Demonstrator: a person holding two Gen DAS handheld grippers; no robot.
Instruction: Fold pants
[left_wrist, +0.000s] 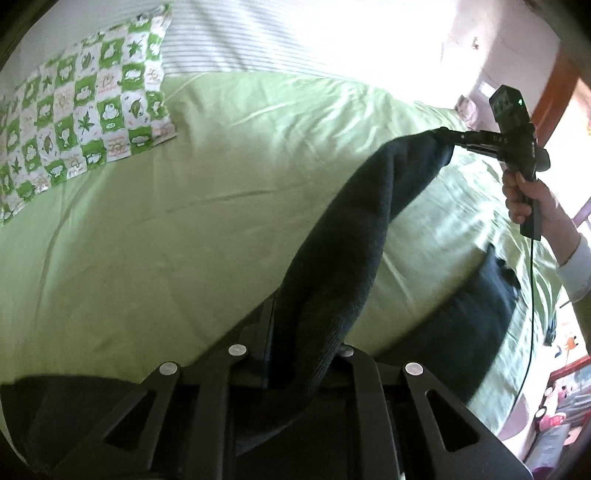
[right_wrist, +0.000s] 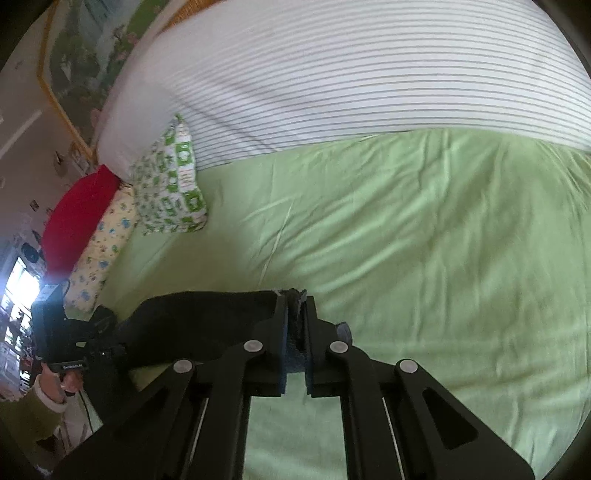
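Pants (left_wrist: 343, 236): dark, stretched above the green bed sheet (left_wrist: 184, 229), one end pinched in each tool. Left hand-held gripper (left_wrist: 306, 354): clamped on the cloth. Right hand-held gripper (right_wrist: 295, 314): clamped on a frayed edge, a hand (left_wrist: 524, 199) on its grip. Around: green-patterned pillow (left_wrist: 85, 122), striped cover (right_wrist: 369, 81), red cushion (right_wrist: 77, 218), yellow pillow (right_wrist: 107, 243) beside it.

A bed spread with a light green sheet (right_wrist: 406, 240) carries everything; a white blanket with thin grey stripes (right_wrist: 351, 74) lies along the sheet's far edge; a green-and-white checked pillow (right_wrist: 170, 188) sits at the blanket's left end; beyond it, a pale yellow printed pillow (right_wrist: 103, 254) and a red cushion (right_wrist: 79, 218); dark pants (left_wrist: 476, 325) trail onto the sheet's near edge.
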